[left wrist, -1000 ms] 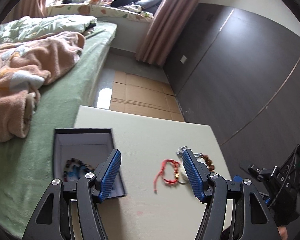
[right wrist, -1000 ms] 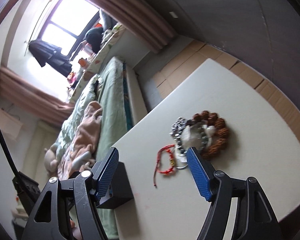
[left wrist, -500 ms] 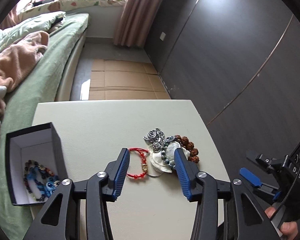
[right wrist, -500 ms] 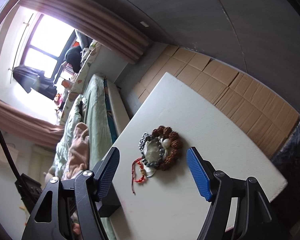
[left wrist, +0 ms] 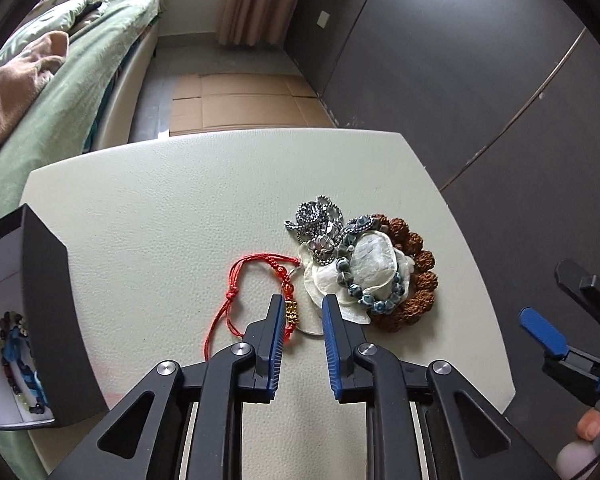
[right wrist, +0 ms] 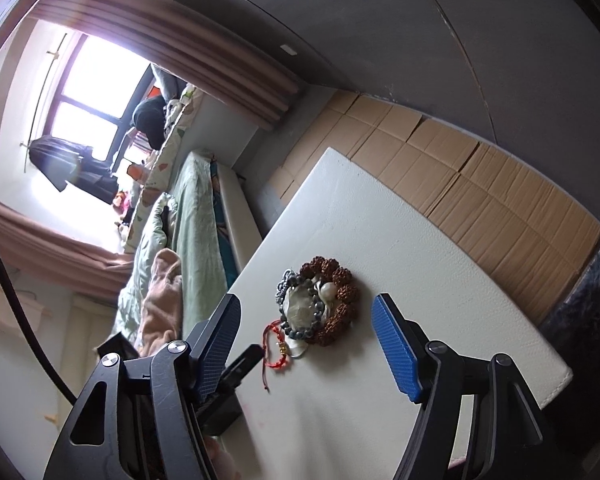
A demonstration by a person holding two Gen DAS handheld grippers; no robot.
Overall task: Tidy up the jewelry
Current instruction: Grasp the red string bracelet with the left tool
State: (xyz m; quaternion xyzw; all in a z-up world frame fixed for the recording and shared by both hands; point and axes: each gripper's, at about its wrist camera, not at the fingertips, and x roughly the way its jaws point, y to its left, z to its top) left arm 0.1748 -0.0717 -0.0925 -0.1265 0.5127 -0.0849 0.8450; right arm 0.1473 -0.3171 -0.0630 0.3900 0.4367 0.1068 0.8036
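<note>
Left gripper has advanced, jaws narrowed, not yet clenched, straddling gold bead of red cord bracelet, table centre. Cord light, limp, slippery: pinch bead. Right gripper released, 3 o'clock. Black box 9 o'clock.

box at table's left edge, cord bracelet mid-table, jewelry heap just right of it

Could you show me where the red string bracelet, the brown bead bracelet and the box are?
red string bracelet [left wrist: 256, 264]: left wrist view, on its upper cord.
brown bead bracelet [left wrist: 424, 280]: left wrist view, on a right-side bead.
box [left wrist: 50, 308]: left wrist view, on its dark outer wall.
</note>
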